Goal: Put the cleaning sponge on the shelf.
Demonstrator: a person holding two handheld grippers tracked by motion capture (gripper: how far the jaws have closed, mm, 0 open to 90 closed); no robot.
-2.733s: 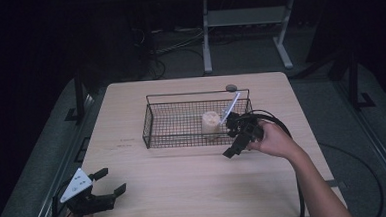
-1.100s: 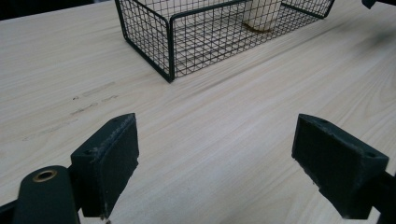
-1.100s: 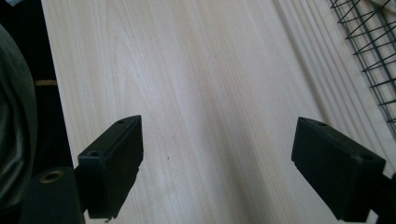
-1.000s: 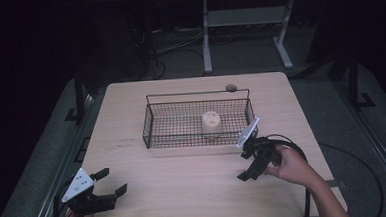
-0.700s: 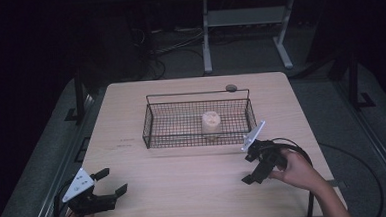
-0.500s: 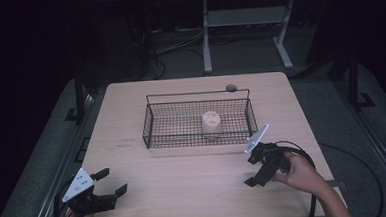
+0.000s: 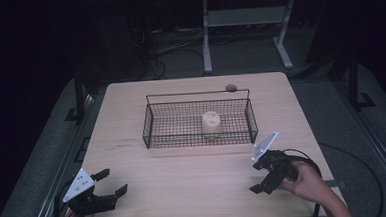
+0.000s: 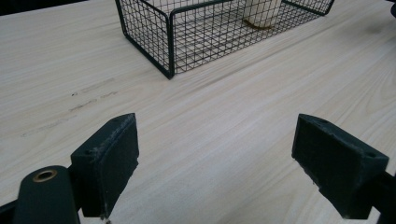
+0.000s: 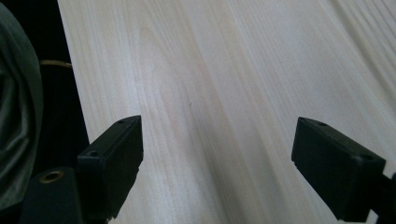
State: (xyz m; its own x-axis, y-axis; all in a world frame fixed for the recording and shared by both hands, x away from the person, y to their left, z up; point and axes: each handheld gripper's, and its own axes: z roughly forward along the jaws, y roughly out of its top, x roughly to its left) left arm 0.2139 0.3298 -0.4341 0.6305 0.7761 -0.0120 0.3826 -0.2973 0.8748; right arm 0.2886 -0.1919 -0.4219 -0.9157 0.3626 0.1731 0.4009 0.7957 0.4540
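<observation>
A black wire basket point(image 7: 197, 93) stands in the middle of the light wooden table point(image 7: 184, 174). Inside it, right of centre, a pale, stubby cylinder point(image 7: 211, 123) stands upright. My left gripper point(image 7: 113, 181) rests at the table's front left corner, open and empty. In the left gripper view its jaws point(image 8: 217, 168) stand wide apart and point at the basket point(image 8: 168, 28) and the cylinder point(image 8: 261, 11). My right gripper point(image 7: 254, 178) is held at the front right, well short of the basket. It is open over bare wood point(image 9: 217, 168).
A small dark round object point(image 7: 231, 88) lies on the table just behind the basket's far right corner. A white-legged frame point(image 7: 241, 21) stands on the floor beyond the table. In the right gripper view the table's edge point(image 9: 74, 93) runs close by its jaws.
My right gripper has drawn back from the basket's right end toward the front right edge of the table. The cylinder stays in the basket. The left gripper has not moved.
</observation>
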